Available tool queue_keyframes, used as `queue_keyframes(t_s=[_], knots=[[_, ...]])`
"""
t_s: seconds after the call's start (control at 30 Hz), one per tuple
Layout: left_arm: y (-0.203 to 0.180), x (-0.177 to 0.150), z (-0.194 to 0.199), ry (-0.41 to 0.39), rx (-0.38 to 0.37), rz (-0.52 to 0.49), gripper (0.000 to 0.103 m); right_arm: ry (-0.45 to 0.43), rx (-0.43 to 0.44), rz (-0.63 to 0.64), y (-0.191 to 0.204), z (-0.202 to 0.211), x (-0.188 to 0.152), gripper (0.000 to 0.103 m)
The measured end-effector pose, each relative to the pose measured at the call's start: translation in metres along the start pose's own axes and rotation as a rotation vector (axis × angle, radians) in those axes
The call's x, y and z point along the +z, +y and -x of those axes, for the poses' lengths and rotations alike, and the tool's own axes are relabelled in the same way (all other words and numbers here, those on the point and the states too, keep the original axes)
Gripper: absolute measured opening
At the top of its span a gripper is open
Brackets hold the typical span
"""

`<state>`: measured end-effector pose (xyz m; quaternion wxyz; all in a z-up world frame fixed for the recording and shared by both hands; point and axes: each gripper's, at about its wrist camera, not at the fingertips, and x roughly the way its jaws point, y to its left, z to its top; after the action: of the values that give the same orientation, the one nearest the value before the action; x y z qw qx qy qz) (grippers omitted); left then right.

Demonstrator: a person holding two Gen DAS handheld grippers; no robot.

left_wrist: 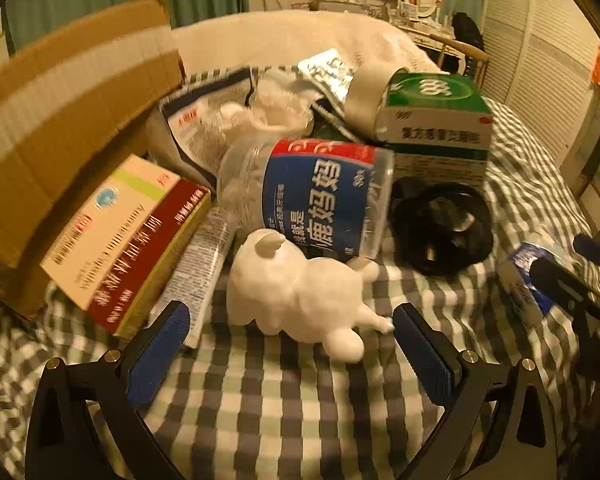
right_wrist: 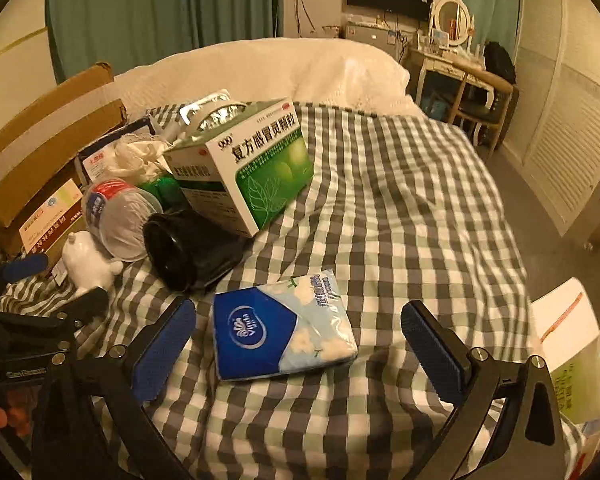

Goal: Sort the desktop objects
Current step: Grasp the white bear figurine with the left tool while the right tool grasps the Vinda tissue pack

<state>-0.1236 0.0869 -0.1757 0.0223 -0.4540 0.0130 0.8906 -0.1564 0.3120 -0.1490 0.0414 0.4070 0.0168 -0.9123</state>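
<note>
Jaws spread wide and gripping nothing, the left gripper [left_wrist: 291, 354] hovers over a white animal figurine [left_wrist: 300, 294] lying on the checked cloth [left_wrist: 280, 408] (just before a tipped water bottle [left_wrist: 308, 192]). The right gripper [right_wrist: 298, 350], equally open and empty, brackets a blue tissue pack [right_wrist: 282, 330] without touching it.

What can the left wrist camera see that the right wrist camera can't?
Only the left wrist view shows the printed flat tube beside the red and cream box. Only the right wrist view shows the whole blue and white tissue pack. Both show the white animal figurine, clear plastic bottle with blue label and green and white medicine box.
</note>
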Motion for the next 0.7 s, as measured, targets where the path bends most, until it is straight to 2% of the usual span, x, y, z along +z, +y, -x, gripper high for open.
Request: queue_keyframes(t_s=[0.13,0.4,0.5,0.57,0.7], knots=[[-0.002,0.001,-0.011,-0.001,0.019,-0.016,0.103,0.057,0.018,-0.010,-0.005,-0.020,-0.005,0.103],[-0.002,0.007,-0.014,-0.028,0.011,-0.032,0.103,0.076,0.011,-0.004,-0.004,-0.030,-0.004,0.102],[-0.003,0.010,-0.015,-0.035,-0.003,-0.049,0.095,0.082,-0.001,0.000,-0.004,-0.032,-0.005,0.101],[-0.004,0.011,-0.014,-0.029,-0.025,-0.057,0.084,0.085,-0.007,-0.001,-0.004,-0.034,-0.006,0.100],[-0.003,0.010,-0.012,-0.020,-0.049,-0.054,0.081,0.094,-0.023,-0.001,-0.002,-0.036,-0.008,0.099]])
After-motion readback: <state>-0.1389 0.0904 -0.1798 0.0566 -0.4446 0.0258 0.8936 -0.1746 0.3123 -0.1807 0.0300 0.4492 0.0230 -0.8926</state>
